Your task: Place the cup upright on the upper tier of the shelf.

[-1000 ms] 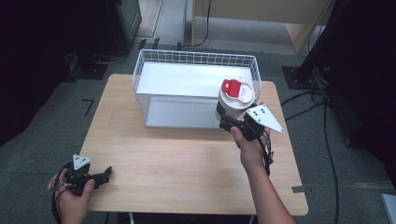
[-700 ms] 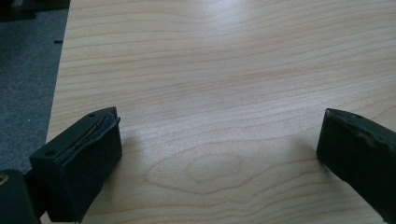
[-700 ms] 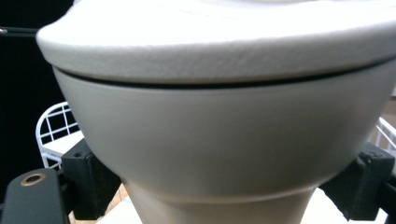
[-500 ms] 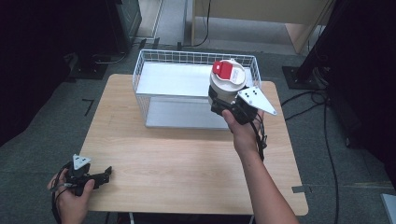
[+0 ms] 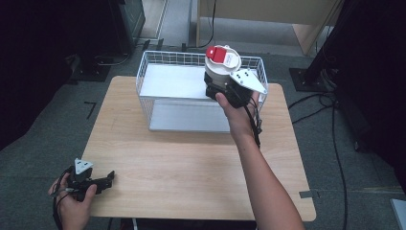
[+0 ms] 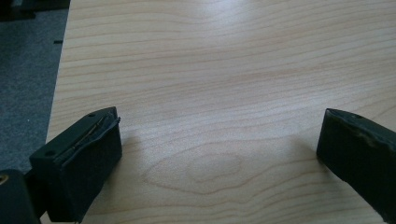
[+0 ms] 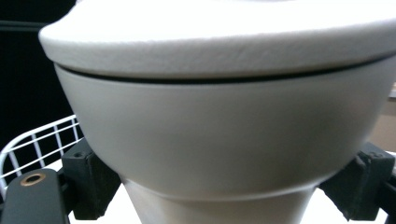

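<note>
White-lidded container (image 5: 220, 67), clamped in the right gripper (image 5: 225, 91) fingers, has risen above the wire basket (image 5: 143, 76) at the tabletop's far edge, seemingly bound inside; left gripper (image 5: 103, 181) fingers gape.

Likely a lab: cables (image 5: 330, 103) across grey carpet (image 5: 43, 129).

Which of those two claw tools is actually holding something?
The right gripper, over the white wire basket: its jaws clamp a grey container with a red-and-white lid. The left gripper sits open near the table's corner, holding nothing.
</note>
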A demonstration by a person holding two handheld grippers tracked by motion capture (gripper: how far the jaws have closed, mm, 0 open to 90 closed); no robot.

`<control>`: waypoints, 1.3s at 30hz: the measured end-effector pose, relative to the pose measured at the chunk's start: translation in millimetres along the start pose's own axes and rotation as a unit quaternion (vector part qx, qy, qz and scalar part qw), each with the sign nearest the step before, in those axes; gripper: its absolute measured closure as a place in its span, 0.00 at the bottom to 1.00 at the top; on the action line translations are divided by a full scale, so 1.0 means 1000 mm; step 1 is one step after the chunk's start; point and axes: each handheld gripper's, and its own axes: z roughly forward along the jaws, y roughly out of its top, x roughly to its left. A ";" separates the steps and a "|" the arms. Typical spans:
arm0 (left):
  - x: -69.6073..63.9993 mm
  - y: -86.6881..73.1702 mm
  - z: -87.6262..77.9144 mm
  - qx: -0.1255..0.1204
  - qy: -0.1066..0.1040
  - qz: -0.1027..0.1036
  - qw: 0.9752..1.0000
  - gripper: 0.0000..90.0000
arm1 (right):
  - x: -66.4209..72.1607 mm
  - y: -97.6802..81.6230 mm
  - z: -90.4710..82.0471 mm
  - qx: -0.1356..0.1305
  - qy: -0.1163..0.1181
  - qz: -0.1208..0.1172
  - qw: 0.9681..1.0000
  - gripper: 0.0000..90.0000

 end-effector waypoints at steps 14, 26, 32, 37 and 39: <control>0.000 0.000 0.000 0.000 0.000 -0.001 1.000 0.01 | 0.001 -0.005 0.050 0.027 -0.018 0.000 0.999 0.13; 0.000 0.000 0.000 0.000 0.000 -0.001 1.000 0.01 | 0.000 -0.002 0.069 0.037 -0.029 0.005 0.999 0.13; 0.000 0.000 0.000 0.000 0.001 -0.001 1.000 0.01 | -0.004 -0.004 0.070 0.037 -0.031 0.020 0.999 0.13; 0.000 0.000 0.000 0.000 0.001 -0.001 1.000 0.00 | -0.009 -0.001 0.068 0.030 -0.016 0.044 0.998 0.00; -0.001 0.000 0.000 0.000 0.001 -0.002 1.000 0.00 | -0.009 0.004 0.066 0.028 0.000 0.053 0.998 0.00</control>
